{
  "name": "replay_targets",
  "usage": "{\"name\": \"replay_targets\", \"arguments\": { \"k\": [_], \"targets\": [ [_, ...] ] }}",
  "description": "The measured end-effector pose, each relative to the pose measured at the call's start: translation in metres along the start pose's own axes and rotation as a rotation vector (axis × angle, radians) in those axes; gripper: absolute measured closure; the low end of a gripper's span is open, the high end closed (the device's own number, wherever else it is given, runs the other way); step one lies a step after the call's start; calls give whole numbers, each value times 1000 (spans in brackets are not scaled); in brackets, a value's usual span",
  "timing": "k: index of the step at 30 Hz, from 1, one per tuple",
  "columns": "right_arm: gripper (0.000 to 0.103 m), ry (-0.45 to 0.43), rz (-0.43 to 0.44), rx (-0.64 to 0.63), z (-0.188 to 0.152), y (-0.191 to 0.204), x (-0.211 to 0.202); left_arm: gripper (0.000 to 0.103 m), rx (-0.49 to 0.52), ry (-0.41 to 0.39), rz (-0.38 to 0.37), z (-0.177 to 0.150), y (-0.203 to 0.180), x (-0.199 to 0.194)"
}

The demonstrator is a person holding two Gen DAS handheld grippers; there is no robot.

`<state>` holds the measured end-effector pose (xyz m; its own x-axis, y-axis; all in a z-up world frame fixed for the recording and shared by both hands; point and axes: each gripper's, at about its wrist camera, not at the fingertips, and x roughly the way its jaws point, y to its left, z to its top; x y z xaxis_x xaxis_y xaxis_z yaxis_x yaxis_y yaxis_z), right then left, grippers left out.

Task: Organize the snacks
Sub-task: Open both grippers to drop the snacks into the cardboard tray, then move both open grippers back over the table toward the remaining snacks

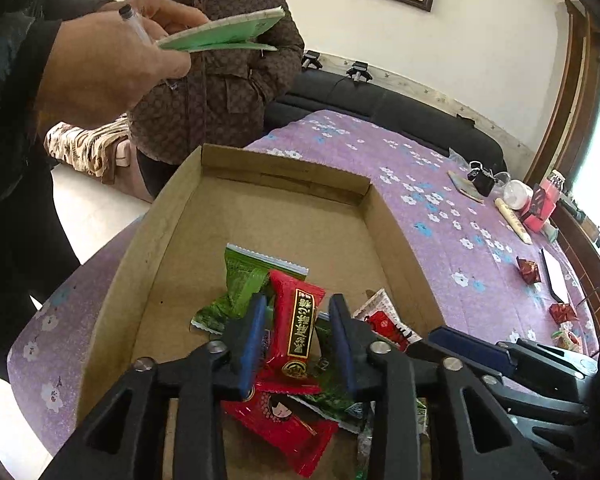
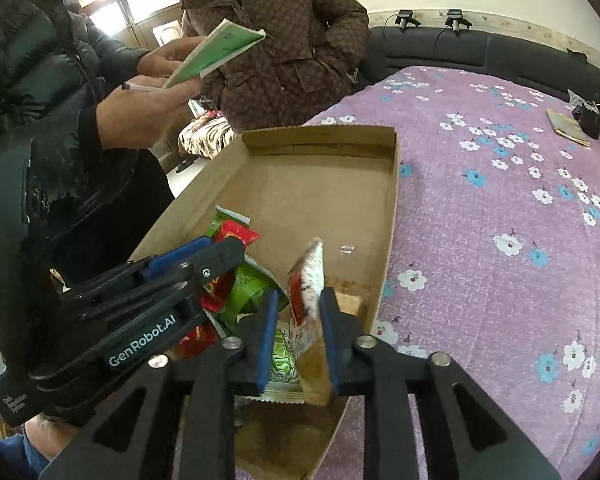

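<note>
Several wrapped snacks (image 1: 296, 332) already lie heaped in the cardboard tray (image 1: 384, 216) on the purple floral surface (image 1: 440, 184), both the left gripper (image 1: 298, 312) and right gripper (image 2: 300, 312) narrowly parted over them, while 3 red packets (image 1: 528, 270) wait outside.

The left gripper (image 2: 204, 264) carries white lettering on its black body that reads "GenRobot.AI". A red snack packet (image 1: 296, 334) has a black label with gold Chinese characters running down it, too small to read for certain. A green packet (image 2: 285, 354) under the right gripper shows pale lettering, partly hidden and unreadable.
</note>
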<state>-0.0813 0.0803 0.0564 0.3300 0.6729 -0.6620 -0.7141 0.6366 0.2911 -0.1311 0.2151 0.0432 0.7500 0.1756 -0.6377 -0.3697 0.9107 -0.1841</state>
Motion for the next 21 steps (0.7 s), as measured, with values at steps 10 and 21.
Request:
{"name": "replay_targets", "arguments": {
  "k": [10, 21],
  "targets": [
    [67, -78, -2, 43, 2, -20, -38, 51, 5, -33, 16, 3, -5, -15],
    [55, -193, -32, 295, -12, -104, -92, 33, 89, -45, -44, 6, -46, -30]
  ]
}}
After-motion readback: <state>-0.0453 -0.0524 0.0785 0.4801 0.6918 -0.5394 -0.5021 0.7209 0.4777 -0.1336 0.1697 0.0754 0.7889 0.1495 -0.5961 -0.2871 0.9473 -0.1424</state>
